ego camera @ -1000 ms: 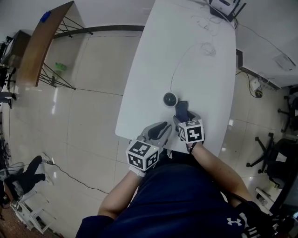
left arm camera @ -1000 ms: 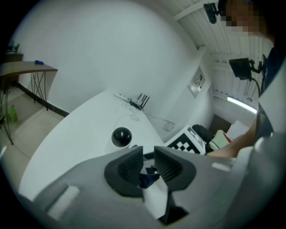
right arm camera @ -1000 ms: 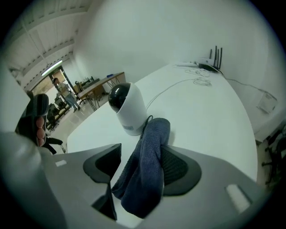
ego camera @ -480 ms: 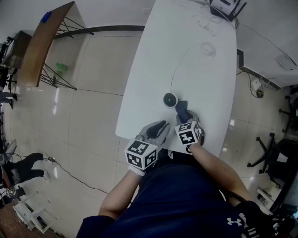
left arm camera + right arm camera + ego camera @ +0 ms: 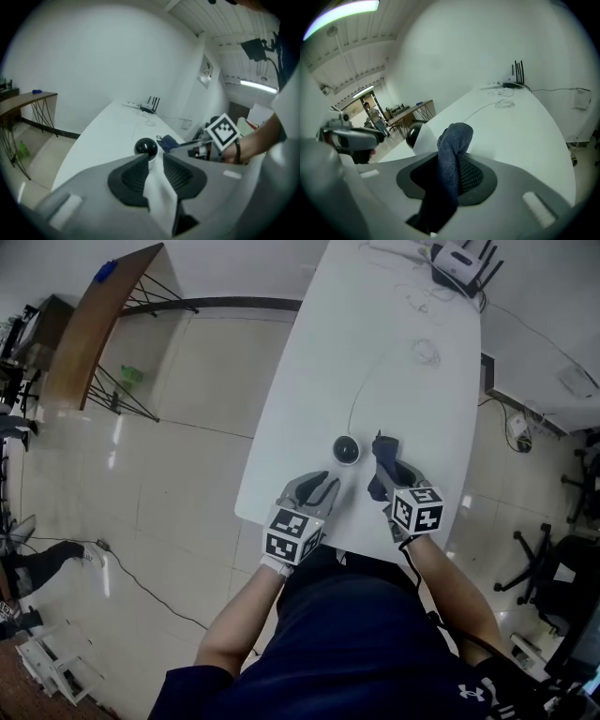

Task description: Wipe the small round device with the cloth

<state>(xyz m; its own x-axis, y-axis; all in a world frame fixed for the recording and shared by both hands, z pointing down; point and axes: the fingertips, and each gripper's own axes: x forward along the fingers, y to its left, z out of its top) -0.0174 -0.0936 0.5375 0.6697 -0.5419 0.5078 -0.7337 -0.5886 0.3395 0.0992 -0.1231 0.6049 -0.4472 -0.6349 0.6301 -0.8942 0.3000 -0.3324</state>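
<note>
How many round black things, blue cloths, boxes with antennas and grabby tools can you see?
Round black device: 1
Blue cloth: 1
Box with antennas: 1
Tools: 2, left tool and right tool
Total: 5

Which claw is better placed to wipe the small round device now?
Right. The right claw has just closed its jaws on the blue cloth, held beside the round device. The left claw has just been opening its jaws, nothing between them, aimed at the device; it probably suits steadying it.
</note>
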